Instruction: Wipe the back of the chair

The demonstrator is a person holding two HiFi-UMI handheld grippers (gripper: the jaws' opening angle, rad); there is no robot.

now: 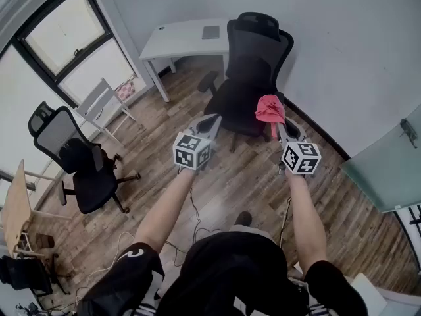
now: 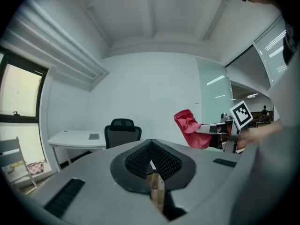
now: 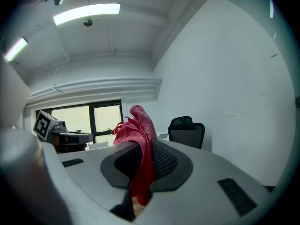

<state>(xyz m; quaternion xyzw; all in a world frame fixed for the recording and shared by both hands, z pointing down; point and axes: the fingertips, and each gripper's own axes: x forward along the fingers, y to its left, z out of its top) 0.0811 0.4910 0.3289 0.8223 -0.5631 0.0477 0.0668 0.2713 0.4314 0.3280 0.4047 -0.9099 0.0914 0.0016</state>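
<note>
Holding a red cloth [image 1: 270, 108], the right gripper [image 1: 275, 121] sits right of centre in the head view, jaws clamped on the cloth. In the right gripper view the cloth [image 3: 138, 139] is pinched between the two dark pads, bunched up above them with a tail hanging below; the right gripper [image 3: 143, 159] is closed tight on it.

Left gripper [image 1: 213, 119] is just left of centre in the head view, level with the right one and apart from it. In the left gripper view its [image 2: 151, 159] jaws are together, tips meeting, nothing between them. The same view shows the cloth [image 2: 190, 127] at right centre, sticking out of the right gripper.

Black office chair [image 1: 253, 61] stands in the upper middle of the head view, past both grippers, against the white wall. Its back is toward the wall and its seat faces the person. The cloth overlaps the chair's right edge in this view, but contact cannot be told. The chair [image 2: 122, 131] shows small at centre left in the left gripper view, and at centre right [image 3: 186, 131] in the right gripper view.

White desk [image 1: 181, 39] is at upper left of the chair, just beside it. A second black chair [image 1: 77, 160] is at the left edge. Wood floor [image 1: 223, 189] runs below.
</note>
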